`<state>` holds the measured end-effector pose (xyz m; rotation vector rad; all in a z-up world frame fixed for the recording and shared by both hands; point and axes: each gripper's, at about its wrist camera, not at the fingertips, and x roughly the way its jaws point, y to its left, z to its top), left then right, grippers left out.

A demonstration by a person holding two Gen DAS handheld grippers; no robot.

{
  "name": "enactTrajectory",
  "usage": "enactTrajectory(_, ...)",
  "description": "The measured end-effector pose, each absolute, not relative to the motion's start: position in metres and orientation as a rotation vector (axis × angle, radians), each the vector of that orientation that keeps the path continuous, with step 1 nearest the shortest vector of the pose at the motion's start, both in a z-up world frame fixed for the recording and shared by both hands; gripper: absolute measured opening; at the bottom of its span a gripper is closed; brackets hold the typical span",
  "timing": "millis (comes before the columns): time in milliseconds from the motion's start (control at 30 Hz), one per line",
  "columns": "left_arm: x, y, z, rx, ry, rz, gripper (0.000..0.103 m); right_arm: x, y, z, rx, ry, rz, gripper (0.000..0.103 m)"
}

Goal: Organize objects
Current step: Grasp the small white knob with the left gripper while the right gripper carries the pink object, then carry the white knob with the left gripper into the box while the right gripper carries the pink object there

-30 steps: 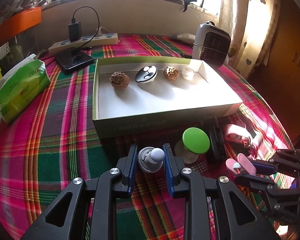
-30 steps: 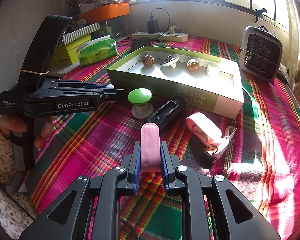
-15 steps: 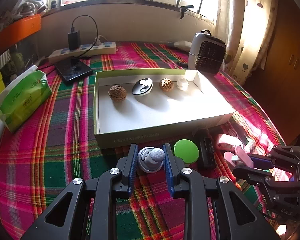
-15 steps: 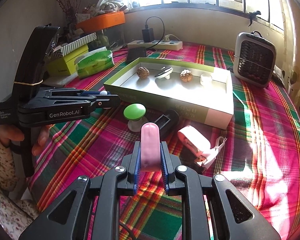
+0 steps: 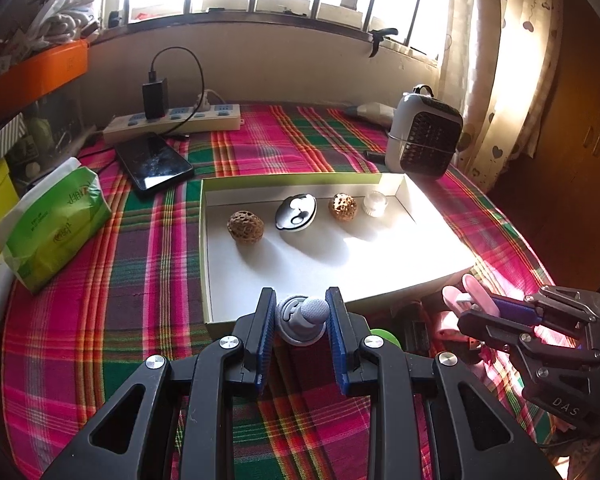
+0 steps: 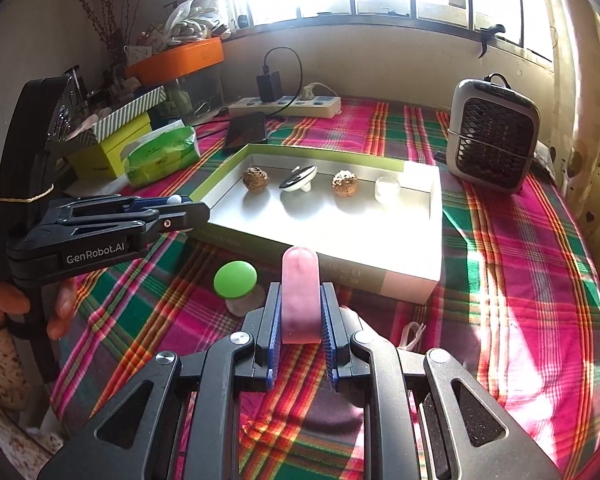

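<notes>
My left gripper (image 5: 301,312) is shut on a small grey knob-shaped piece (image 5: 305,318), held just above the near wall of the shallow white box (image 5: 380,276). In the box lie two brown walnuts (image 5: 245,227) (image 5: 343,207), a black-and-white mouse-like object (image 5: 296,213) and a small clear cap (image 5: 375,202). My right gripper (image 6: 300,312) is shut on a pink rounded stick (image 6: 300,292) above the cloth in front of the box (image 6: 404,280). The left gripper (image 6: 188,212) shows from the side at the box's left corner. A green-topped mushroom object (image 6: 235,279) stands on the cloth.
A small heater (image 5: 424,136) stands behind the box at right. A phone (image 5: 154,160), a power strip (image 5: 172,120) and a green tissue pack (image 5: 56,224) lie at back left. A black item (image 5: 414,326) and a pink device sit near the green mushroom. A hand (image 6: 4,304) grips the left tool.
Both grippers have risen and drawn towards the box, each keeping its object. The grey piece now hangs over the box's near wall; the green mushroom is mostly hidden behind the left fingers.
</notes>
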<state>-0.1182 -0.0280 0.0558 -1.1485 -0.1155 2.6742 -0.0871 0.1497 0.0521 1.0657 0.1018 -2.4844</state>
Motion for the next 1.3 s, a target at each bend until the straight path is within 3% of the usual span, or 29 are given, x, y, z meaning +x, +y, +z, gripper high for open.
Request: enactTrajectory(1300,-0.202,-0.032,0.020,-1.291,-0.131,2.665,0.023,-0.215,0.112,0.024,1.249,0.095,-2.460,0.019)
